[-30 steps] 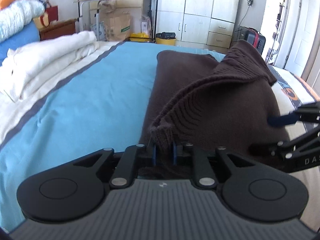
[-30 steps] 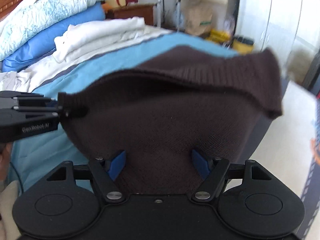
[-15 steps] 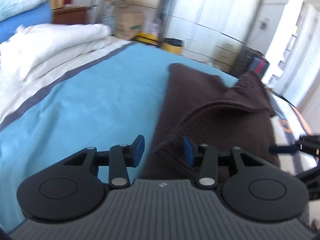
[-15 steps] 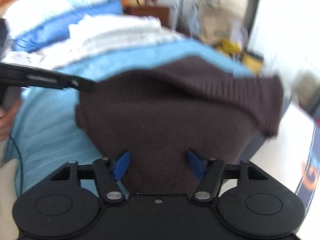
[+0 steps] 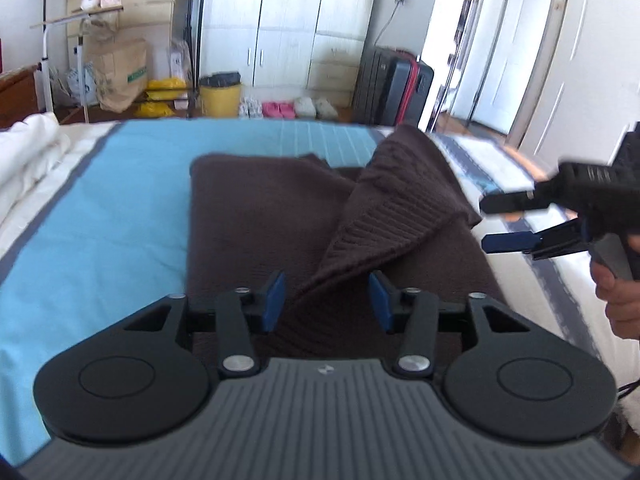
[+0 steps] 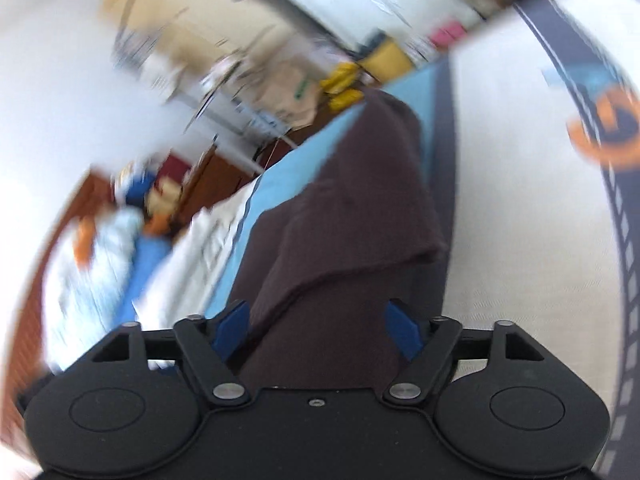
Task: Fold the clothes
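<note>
Now brown sweater [image 5: 280,216] on bed [image 5: 100,220] (half folded), both grippers' fingers spread.

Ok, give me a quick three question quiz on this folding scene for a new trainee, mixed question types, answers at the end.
1. True or false: the left gripper is clamped on the brown sweater.
2. Multiple choice: the sweater's ribbed flap is A) flat against the rest, B) raised in a tent-like fold on the sweater's right side, C) hanging off the bed.
3. Fill in: the sweater lies on a ___ bedsheet.

Key
1. False: its jaws stand open, with fabric between them but not pinched.
2. B
3. Light blue. The right gripper, seen beside the sweater, is also open.
</note>
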